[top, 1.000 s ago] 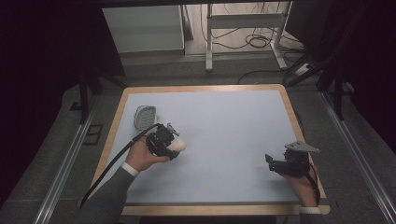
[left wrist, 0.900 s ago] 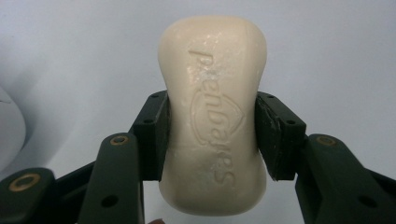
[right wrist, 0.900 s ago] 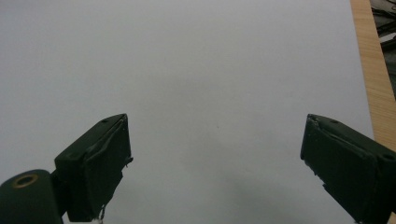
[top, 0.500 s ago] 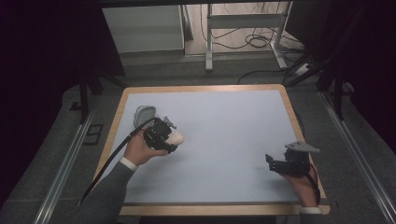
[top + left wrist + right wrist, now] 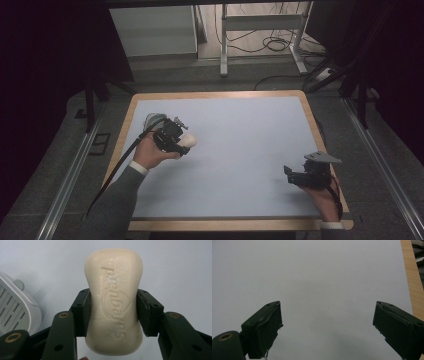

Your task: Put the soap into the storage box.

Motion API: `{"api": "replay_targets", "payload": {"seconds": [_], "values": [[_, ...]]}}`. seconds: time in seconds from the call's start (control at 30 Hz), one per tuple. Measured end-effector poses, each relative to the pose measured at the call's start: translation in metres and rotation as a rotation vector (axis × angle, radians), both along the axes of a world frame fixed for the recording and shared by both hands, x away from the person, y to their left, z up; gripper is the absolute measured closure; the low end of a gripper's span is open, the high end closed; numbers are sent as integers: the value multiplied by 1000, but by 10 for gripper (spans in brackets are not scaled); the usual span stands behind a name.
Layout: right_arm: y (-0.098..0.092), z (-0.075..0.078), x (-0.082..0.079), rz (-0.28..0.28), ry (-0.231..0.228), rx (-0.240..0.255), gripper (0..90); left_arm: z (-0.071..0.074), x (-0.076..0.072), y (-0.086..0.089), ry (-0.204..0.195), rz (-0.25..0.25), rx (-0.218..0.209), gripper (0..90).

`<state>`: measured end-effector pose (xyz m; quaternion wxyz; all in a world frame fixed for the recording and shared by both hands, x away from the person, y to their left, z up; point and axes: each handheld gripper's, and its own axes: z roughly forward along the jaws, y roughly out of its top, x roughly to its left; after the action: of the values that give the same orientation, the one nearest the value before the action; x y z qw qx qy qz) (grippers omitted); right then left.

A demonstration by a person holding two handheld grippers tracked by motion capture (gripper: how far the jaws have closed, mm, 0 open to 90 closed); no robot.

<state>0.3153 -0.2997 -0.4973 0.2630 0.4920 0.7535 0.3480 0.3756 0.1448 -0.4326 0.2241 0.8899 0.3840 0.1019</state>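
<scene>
Cream-coloured, one bar of soap (a raised brand stamp on its face) sits pinched across its middle by the left gripper, held above the surface. One white soap dish, apparently slotted, lies just beside it. The right gripper is spread wide, holding nothing.

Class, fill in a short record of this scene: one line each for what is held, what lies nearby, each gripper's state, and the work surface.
held item: bar of soap, cream, embossed lettering
left gripper: jaws shut on the soap's narrow middle, above the table
nearby: white slotted soap dish, beside the soap
right gripper: jaws open, nothing between them
surface: pale table with wooden rim
</scene>
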Motion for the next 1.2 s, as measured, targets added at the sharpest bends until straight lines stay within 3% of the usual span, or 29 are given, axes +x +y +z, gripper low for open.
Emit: {"api": "replay_targets", "payload": {"seconds": [0.5,1.2], "values": [[-1,-2,1,2,5,-6,83,-1,20,10,25,33,10,496],[-2,-2,2,0,5,-8,84,8,38,19,15,72,21,496]]}}
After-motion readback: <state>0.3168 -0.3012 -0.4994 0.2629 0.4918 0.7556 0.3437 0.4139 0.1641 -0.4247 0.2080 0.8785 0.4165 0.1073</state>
